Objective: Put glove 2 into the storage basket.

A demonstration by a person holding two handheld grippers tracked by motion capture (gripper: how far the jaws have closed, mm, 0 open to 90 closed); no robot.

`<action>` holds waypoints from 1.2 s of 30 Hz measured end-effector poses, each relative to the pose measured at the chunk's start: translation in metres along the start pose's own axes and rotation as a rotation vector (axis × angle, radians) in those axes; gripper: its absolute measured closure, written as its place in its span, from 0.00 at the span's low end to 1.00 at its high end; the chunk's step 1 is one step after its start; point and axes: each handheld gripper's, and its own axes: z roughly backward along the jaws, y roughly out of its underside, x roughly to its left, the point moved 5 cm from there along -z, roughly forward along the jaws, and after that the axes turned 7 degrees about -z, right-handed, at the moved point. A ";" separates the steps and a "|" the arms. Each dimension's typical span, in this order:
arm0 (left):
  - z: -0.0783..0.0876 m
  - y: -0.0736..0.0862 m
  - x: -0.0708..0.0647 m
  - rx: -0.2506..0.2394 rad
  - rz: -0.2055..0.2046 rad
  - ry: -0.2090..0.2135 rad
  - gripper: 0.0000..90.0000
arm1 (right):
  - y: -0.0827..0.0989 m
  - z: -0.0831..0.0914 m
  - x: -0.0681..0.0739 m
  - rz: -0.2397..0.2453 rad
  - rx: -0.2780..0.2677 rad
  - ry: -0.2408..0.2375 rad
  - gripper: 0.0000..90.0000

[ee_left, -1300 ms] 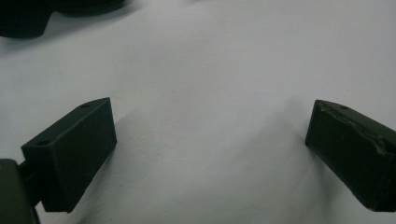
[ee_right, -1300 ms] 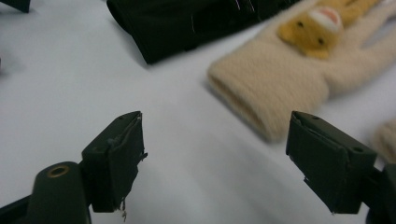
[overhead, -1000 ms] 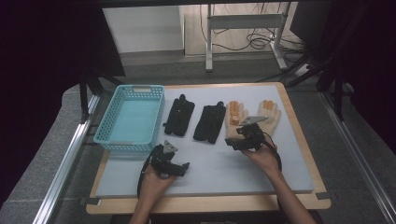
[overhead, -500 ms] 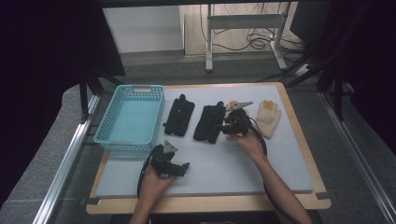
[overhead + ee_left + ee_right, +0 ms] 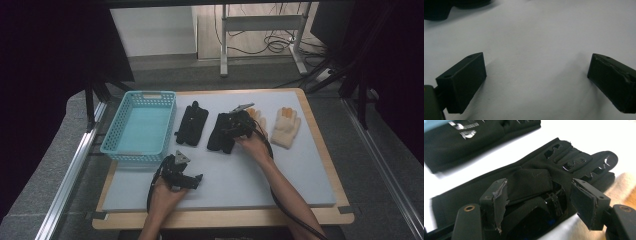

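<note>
Two black gloves lie side by side on the white mat (image 5: 295, 175). The left black glove (image 5: 192, 125) lies apart from both grippers. My right gripper (image 5: 236, 122) is down on the right black glove (image 5: 219, 140). In the right gripper view its jaws stand open (image 5: 539, 192) on either side of a raised fold of that glove (image 5: 531, 170). A cream glove (image 5: 286, 127) lies to the right, and a second cream glove (image 5: 258, 117) peeks out behind the gripper. My left gripper (image 5: 181, 176) rests open (image 5: 536, 72) on bare mat near the front.
A light blue plastic basket (image 5: 120, 147) stands at the mat's left side with nothing visible in it. The mat lies on a wooden board (image 5: 320, 217). A metal rail (image 5: 70, 175) runs along the left. Table legs and cables sit on the floor beyond.
My right gripper has moved left, away from the cream gloves and onto the right black glove. The left gripper has stayed in place.
</note>
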 end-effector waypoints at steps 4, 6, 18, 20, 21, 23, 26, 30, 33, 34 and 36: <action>0.000 0.000 0.000 0.000 -0.001 -0.001 0.03 | 0.001 -0.014 -0.004 0.014 0.043 0.047 0.37; 0.000 0.000 0.000 0.000 -0.001 -0.001 0.03 | 0.002 -0.018 -0.005 -0.015 0.039 0.012 0.48; 0.000 0.000 0.000 -0.001 -0.003 0.001 0.03 | 0.001 -0.012 -0.002 -0.037 0.061 -0.093 0.91; 0.000 0.000 0.000 -0.001 -0.001 0.000 0.03 | -0.001 -0.004 0.000 -0.035 0.050 -0.107 0.91; 0.000 0.000 0.000 0.000 -0.001 0.000 0.03 | -0.002 0.001 0.002 -0.032 0.040 -0.118 0.91; 0.000 0.000 0.000 0.001 -0.002 0.000 0.03 | -0.003 0.014 0.007 -0.029 0.019 -0.151 0.91; 0.000 0.000 0.000 0.002 -0.002 -0.001 0.03 | -0.002 0.034 0.018 -0.014 0.002 -0.202 0.91; 0.000 0.000 0.000 0.001 -0.003 0.000 0.03 | 0.003 0.062 0.035 0.020 -0.012 -0.238 0.91; 0.000 0.000 0.000 -0.001 -0.003 0.000 0.03 | 0.015 0.081 0.048 0.051 -0.009 -0.262 0.91; 0.000 0.000 0.000 -0.001 -0.002 -0.001 0.03 | 0.021 0.085 0.052 0.062 -0.004 -0.266 0.90; 0.000 0.000 0.000 -0.004 0.001 -0.002 0.03 | 0.033 0.091 0.058 0.071 -0.001 -0.272 0.90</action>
